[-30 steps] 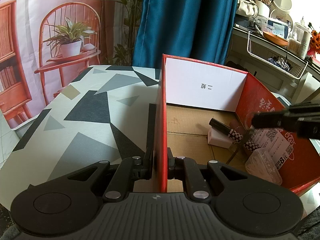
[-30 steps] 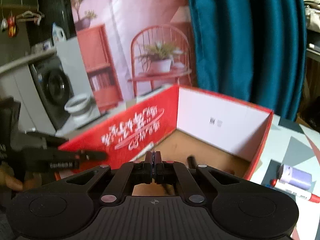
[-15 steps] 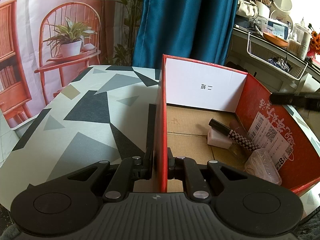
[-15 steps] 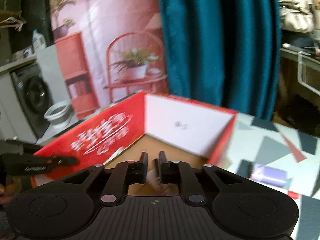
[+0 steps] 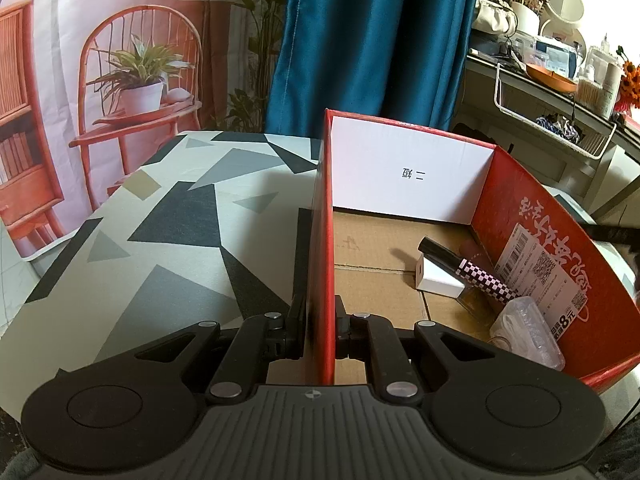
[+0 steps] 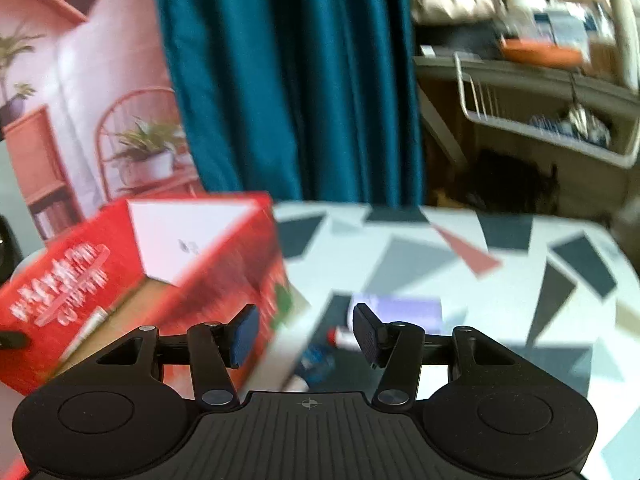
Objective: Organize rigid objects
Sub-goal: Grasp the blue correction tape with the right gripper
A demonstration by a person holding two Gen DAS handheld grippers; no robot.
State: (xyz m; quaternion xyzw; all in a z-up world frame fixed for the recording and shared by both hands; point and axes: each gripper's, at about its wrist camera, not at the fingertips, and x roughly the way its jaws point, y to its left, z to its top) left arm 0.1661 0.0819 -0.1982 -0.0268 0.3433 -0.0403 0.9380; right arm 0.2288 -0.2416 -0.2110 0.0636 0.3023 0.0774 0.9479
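Left tool [image 5: 319, 336]: pinching the near side wall of the red box [image 5: 320, 240], one finger outside the wall, one inside.

Red box: open-topped cardboard carton with a white inner end panel, standing on the bench [image 5: 160, 240] directly ahead of the left tool. Brown cardboard floor.

Box contents, ahead and to the right of the left tool, gathered against the far side wall:
- white block [image 5: 438, 280], lying flat;
- black tube with checkered band [image 5: 468, 270], lying across the white block, touching it;
- clear plastic packet [image 5: 528, 330], nearest corner, just beside the tube's checkered end.

Right tool [image 6: 306, 332]: jaws spread, having just been opening, nothing between the pads. Held above the bench, with the red box's outer corner just to its left.

Loose items on the bench, beyond the right tool's fingertips, outside the box (view blurred):
- lilac object [image 6: 404, 308], ahead and slightly right;
- red-capped marker [image 6: 340, 338], between the fingers in the view, near the lilac object;
- blue object [image 6: 318, 362], closest to the tool, kind cannot be told.

Bench: covered in a pale cloth with grey, black and pink geometric shapes.

Behind the bench: teal curtain [image 5: 372, 40].
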